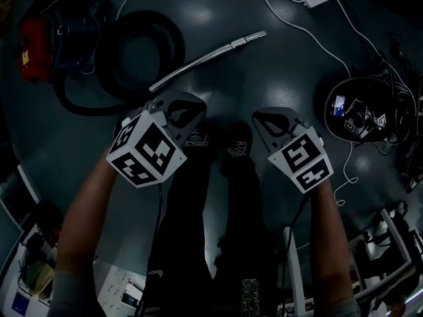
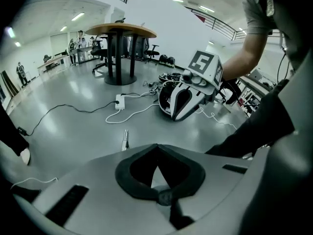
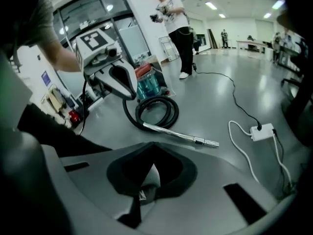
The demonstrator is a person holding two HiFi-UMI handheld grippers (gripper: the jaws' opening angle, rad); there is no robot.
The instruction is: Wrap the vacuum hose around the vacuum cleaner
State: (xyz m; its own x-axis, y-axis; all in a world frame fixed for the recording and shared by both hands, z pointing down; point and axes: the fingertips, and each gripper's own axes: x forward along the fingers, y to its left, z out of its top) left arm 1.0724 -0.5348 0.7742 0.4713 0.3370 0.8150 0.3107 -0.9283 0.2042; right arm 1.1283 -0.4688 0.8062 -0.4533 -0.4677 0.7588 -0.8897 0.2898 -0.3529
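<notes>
head view: left tool (image 1: 180,113) and right tool (image 1: 272,123) hang above the floor (image 1: 264,71), jaws together on nothing. the vacuum hose (image 1: 142,51) lies coiled beside the vacuum cleaner (image 1: 38,45), apparently wound already, so no grip is needed.

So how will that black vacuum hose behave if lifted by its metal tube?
The hose lies in loose coils, so it will probably sag and flop. The straight metal tube looks rigid, and being round and shiny it may roll or slip. The hose seems to run to the red vacuum cleaner, so it would likely tug.
</notes>
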